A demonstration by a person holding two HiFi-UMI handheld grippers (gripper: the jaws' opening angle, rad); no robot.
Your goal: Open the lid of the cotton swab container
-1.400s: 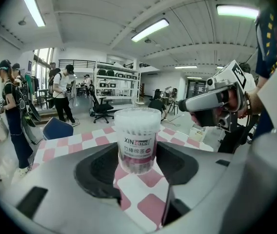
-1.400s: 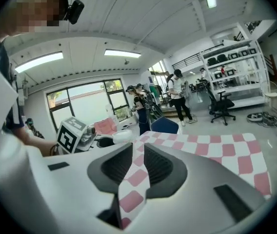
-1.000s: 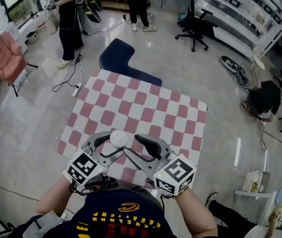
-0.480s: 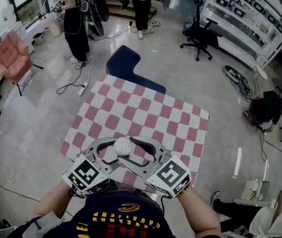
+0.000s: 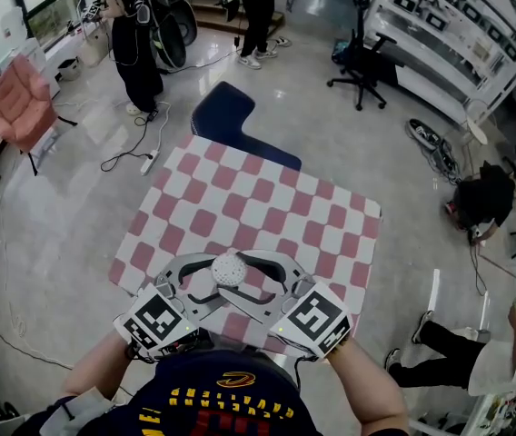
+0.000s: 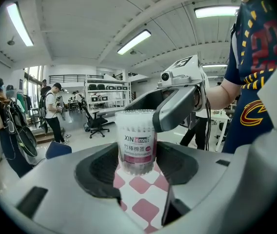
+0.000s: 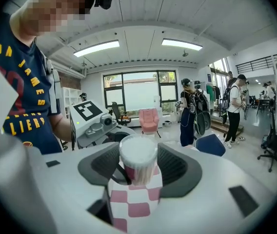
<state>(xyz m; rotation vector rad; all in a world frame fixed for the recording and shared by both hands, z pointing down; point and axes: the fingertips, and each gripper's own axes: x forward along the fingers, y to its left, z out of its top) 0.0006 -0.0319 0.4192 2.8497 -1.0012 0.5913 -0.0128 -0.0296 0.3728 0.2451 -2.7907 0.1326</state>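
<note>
The cotton swab container point(image 5: 229, 268) is a clear tub with a white lid, over the near edge of the red-and-white checked table point(image 5: 267, 207). My left gripper point(image 5: 214, 278) is shut on its body; in the left gripper view the labelled tub point(image 6: 137, 143) sits upright between the dark pads point(image 6: 99, 172). My right gripper point(image 5: 243, 278) comes from the right and stands wide open around the lid point(image 7: 138, 152), with thin gaps on both sides. One right jaw tip reaches the lid's rim in the left gripper view.
Two people point(image 5: 131, 34) stand on the floor beyond the table. A blue seat point(image 5: 226, 112) lies at the table's far edge, a pink chair point(image 5: 17, 98) at the left, a black office chair point(image 5: 358, 57) and shelving at the back right.
The right gripper has moved left from beside the container, and its jaws now bracket the lid. The left gripper has kept hold of the tub, which shifted slightly toward me.
</note>
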